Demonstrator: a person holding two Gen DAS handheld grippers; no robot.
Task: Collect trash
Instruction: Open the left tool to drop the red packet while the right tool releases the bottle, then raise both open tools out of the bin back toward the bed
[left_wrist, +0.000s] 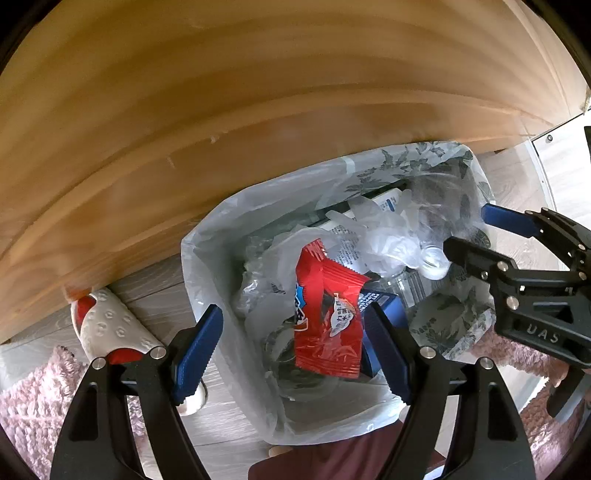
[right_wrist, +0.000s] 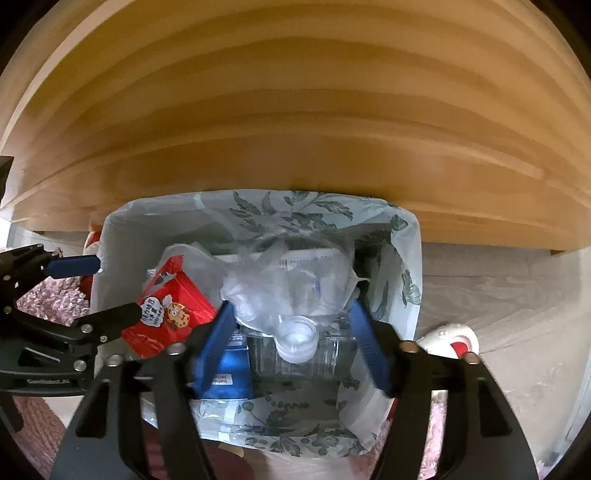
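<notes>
A bin lined with a leaf-printed white bag (left_wrist: 207, 266) (right_wrist: 406, 258) stands under a wooden table edge. It holds a red snack wrapper (left_wrist: 327, 317) (right_wrist: 170, 306), a blue box (left_wrist: 384, 306) (right_wrist: 229, 380), a clear plastic bottle (right_wrist: 299, 339) (left_wrist: 432, 262) and crumpled clear plastic (left_wrist: 384, 236) (right_wrist: 288, 280). My left gripper (left_wrist: 295, 350) is open above the bin, the wrapper loose between its jaws. My right gripper (right_wrist: 291, 347) is open over the bottle; it also shows in the left wrist view (left_wrist: 469, 232).
The wooden table (left_wrist: 221, 92) (right_wrist: 295, 110) overhangs the bin's far side. A white and red slipper (left_wrist: 110, 328) lies left of the bin, another (right_wrist: 450, 336) to the right. Pink shaggy rug (left_wrist: 29, 406) (right_wrist: 55, 299) covers the near floor.
</notes>
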